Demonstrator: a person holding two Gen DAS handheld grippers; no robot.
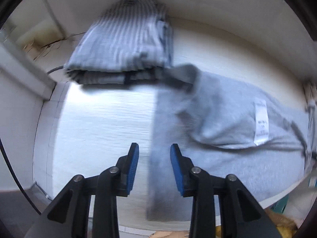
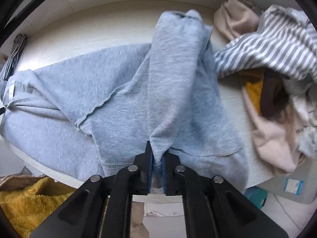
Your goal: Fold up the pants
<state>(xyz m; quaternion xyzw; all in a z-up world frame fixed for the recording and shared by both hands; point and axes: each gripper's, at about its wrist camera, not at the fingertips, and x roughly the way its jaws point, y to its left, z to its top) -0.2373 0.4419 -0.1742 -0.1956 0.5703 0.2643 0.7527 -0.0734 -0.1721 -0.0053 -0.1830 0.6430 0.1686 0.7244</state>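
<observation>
Your grey sweatpants [image 2: 122, 91] lie inside out across the table, one fleecy leg pulled up toward you, its hem pinched between the right jaws.

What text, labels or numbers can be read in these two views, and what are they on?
None can be read.
White care label on the grey pants: dark print, too blurred to read.
Same label at the left edge of the right wrist view: too small.
Blue-bordered sticker on a grey container: nothing legible.
</observation>
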